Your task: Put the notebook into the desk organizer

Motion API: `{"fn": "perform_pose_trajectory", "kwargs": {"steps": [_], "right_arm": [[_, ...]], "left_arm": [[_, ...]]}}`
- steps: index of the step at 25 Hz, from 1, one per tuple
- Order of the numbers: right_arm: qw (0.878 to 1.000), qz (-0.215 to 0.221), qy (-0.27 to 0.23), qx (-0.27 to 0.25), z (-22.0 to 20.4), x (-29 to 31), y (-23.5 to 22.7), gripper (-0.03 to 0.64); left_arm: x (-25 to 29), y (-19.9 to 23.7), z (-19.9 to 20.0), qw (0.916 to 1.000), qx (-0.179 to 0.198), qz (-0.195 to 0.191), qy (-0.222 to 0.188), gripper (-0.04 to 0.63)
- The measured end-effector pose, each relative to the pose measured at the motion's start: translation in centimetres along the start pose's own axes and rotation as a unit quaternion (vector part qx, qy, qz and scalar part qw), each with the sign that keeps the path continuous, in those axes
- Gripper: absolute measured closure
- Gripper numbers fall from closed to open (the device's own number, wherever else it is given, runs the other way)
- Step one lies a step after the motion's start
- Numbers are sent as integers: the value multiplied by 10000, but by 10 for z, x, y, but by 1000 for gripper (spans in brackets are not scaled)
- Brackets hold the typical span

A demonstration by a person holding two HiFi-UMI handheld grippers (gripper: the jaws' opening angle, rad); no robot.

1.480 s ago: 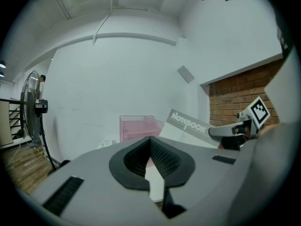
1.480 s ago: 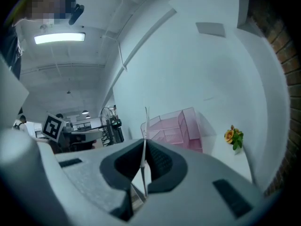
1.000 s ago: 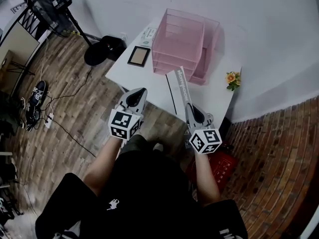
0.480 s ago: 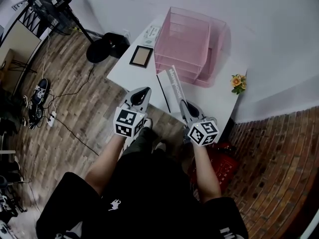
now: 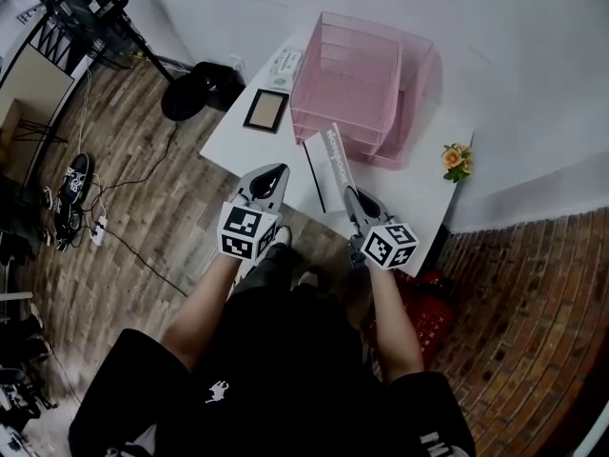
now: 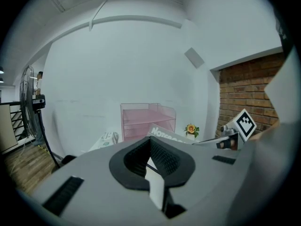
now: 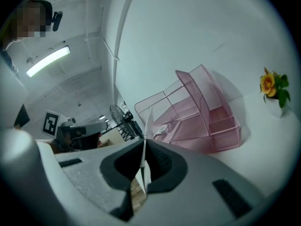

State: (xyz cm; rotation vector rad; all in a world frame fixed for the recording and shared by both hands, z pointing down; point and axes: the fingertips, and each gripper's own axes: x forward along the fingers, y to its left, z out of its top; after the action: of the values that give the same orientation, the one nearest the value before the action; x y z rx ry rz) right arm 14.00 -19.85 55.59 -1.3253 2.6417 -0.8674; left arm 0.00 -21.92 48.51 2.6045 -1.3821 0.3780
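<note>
The pink mesh desk organizer (image 5: 357,79) stands at the back of the white table (image 5: 419,193); it also shows ahead in both gripper views (image 6: 146,119) (image 7: 197,112). My right gripper (image 5: 352,194) is shut on the near end of the white notebook (image 5: 332,156), which is held on edge with its far end just short of the organizer's front. In the right gripper view the notebook's thin edge (image 7: 146,126) rises from between the jaws. My left gripper (image 5: 272,171) is shut with nothing in it, to the left of the notebook (image 6: 165,134) and apart from it.
A small dark-framed tablet (image 5: 265,109) and a white pack (image 5: 284,65) lie left of the organizer. A little flower pot (image 5: 454,156) stands at the table's right edge. A fan base (image 5: 195,93) and cables sit on the wooden floor to the left.
The right gripper has carried the notebook forward and down, closer to the organizer's front, rolling it a little. The left gripper has moved forward alongside it.
</note>
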Motion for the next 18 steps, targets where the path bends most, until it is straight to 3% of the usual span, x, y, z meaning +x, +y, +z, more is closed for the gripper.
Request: {"fn": "perform_pose_trajectory", "kwargs": {"steps": [10,15,18], "right_arm": [[9934,9,-117,1143,-4,0,-34,607],[9709,242,-471,2336,2,-5,-43,607],[9580,305,-640,2780,5,-6,-49,607]], "left_arm": [[11,-2,-7,9999,66,-66,117,594],[15,-5,-8,9998,90,-91,171,594],[15,-5,-10,9997,110,-78,193,594]]}}
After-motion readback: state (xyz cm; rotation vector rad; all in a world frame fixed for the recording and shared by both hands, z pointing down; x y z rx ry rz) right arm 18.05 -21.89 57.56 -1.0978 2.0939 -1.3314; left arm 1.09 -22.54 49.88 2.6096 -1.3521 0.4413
